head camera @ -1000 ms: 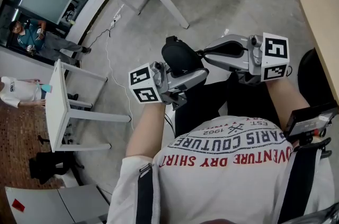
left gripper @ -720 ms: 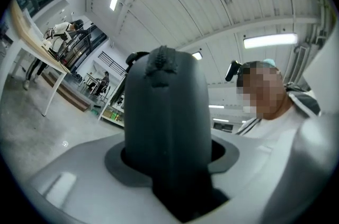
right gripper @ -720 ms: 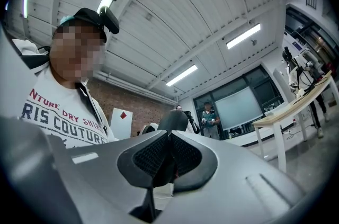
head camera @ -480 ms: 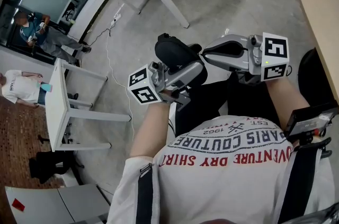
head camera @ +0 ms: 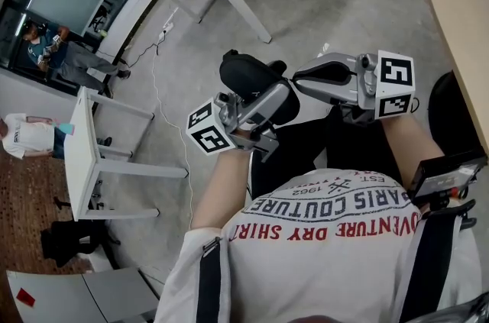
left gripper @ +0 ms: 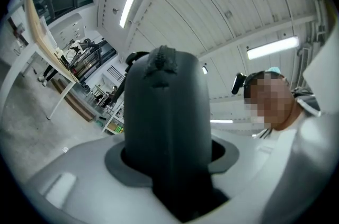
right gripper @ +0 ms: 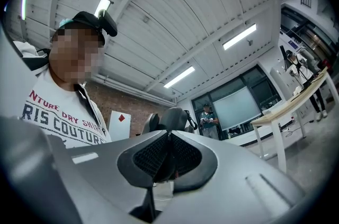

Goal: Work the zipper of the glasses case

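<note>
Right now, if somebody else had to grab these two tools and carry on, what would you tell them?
The left hand-held gripper is clamped on the black glasses case, held in the air in front of the chest.
The right hand-held gripper has its jaws pressed together right next to the case. Whether they pinch the zipper tab cannot be told.
Done: the case is gripped and steadied.
Left: the pictures do not show whether the zipper is open or shut, so check that first. Then, most likely, draw the tab along the case.
</note>
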`<state>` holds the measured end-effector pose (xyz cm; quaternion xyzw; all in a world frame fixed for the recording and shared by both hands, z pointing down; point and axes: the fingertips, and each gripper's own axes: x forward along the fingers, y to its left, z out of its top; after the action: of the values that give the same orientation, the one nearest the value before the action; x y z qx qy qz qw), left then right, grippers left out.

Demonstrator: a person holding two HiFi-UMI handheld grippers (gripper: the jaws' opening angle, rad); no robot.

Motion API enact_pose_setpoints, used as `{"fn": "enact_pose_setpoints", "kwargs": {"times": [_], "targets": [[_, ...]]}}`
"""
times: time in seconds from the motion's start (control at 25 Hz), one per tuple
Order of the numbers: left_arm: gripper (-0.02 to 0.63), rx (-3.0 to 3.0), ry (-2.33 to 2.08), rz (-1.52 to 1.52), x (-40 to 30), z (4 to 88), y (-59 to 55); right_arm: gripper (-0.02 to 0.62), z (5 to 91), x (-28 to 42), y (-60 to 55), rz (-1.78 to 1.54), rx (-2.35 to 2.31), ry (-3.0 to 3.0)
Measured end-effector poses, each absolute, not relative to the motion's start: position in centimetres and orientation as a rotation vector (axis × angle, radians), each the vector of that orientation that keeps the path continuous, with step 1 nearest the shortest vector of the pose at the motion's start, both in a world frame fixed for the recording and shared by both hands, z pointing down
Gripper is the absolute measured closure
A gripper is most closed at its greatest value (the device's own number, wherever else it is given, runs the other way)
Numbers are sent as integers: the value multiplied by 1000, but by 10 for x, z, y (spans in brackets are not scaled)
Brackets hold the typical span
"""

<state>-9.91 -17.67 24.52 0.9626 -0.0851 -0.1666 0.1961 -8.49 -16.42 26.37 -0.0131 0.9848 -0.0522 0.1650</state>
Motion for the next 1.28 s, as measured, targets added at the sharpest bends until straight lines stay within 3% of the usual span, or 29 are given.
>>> {"fn": "enact_pose_setpoints", "kwargs": {"times": [1.28], "targets": [[360, 2448, -469, -932, -137, 209, -214, 572, 274, -84, -176, -285, -104, 2714]]}}
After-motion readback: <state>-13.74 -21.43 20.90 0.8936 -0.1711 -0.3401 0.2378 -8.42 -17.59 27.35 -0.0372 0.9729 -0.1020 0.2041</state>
